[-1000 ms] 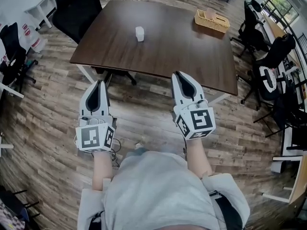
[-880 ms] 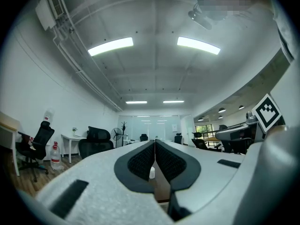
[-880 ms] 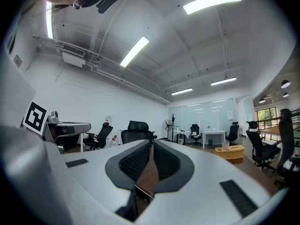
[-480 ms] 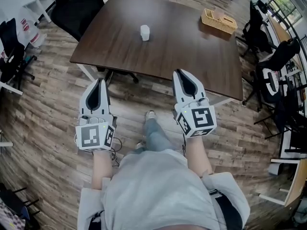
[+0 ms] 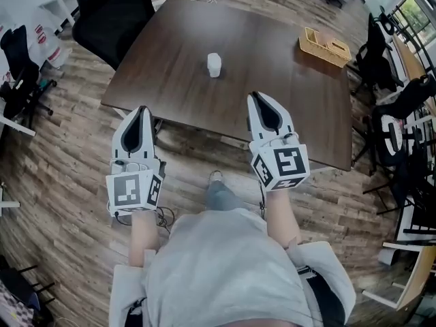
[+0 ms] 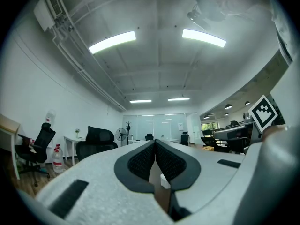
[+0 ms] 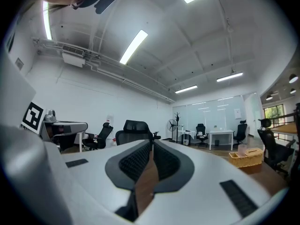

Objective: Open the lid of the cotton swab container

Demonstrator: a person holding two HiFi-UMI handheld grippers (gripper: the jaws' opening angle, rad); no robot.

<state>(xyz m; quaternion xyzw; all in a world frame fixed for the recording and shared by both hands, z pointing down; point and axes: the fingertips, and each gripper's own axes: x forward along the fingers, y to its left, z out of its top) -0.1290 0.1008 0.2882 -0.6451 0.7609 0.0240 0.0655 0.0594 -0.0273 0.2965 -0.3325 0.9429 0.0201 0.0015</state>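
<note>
A small white cotton swab container (image 5: 214, 65) stands upright near the middle of the dark brown table (image 5: 170, 53), its lid on. My left gripper (image 5: 141, 110) hangs over the wooden floor just short of the table's near edge, shut and empty. My right gripper (image 5: 257, 98) reaches over the near edge of the table, also shut with nothing in it. In the left gripper view a bit of the white container (image 6: 164, 181) shows through the gap under the closed left gripper (image 6: 154, 142). The right gripper (image 7: 152, 143) shows only table wood between its pads.
A wicker basket (image 5: 326, 46) sits at the table's far right corner. A black office chair (image 5: 109, 12) stands at the far left of the table, and more chairs (image 5: 395, 101) crowd the right side. The person's legs and foot (image 5: 216, 177) are below, between the grippers.
The person has stepped toward the table, which now sits lower and closer in the head view. Both grippers have stayed shut and come closer to the table's near edge.
</note>
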